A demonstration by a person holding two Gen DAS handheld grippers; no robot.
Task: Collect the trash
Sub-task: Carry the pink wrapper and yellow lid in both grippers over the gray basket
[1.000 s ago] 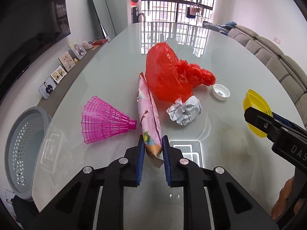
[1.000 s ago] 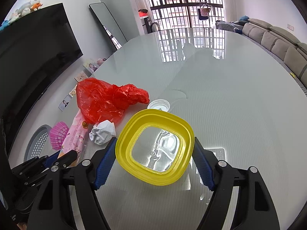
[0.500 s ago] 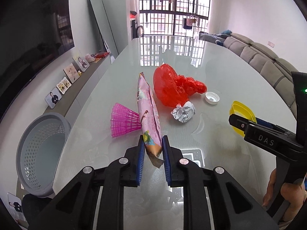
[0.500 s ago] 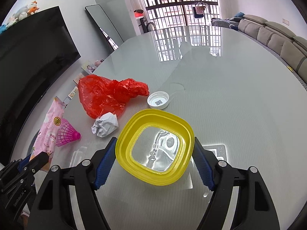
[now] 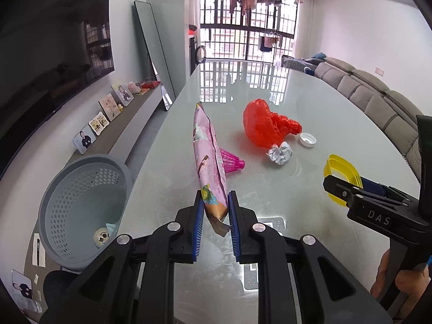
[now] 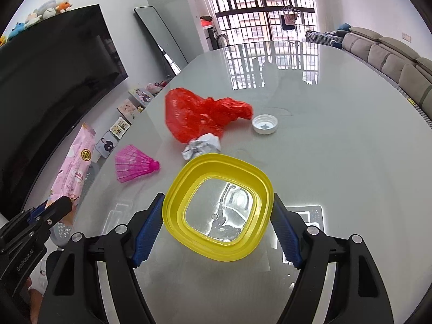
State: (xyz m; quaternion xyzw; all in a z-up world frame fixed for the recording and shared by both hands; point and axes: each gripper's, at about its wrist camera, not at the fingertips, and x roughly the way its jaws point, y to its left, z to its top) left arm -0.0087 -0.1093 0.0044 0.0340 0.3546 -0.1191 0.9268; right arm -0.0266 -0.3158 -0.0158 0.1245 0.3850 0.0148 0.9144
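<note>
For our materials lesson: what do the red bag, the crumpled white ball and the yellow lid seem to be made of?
Red bag: thin glossy plastic film, translucent and wrinkled. Crumpled white ball: probably paper, with sharp matte creases and grey print. Yellow lid, held in the right claw: rigid moulded plastic with stepped ridges; its clear centre looks like plastic too.

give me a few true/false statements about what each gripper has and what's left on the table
1. The left gripper is shut on the pink wrapper. True.
2. The right gripper holds the red bag. False: it holds the yellow lid; the bag lies on the table.
3. The basket stands on the table. False: it stands beside it, lower down.
4. The paper ball lies next to the red bag. True.
5. The white cap sits in the basket. False: it is on the table.
</note>
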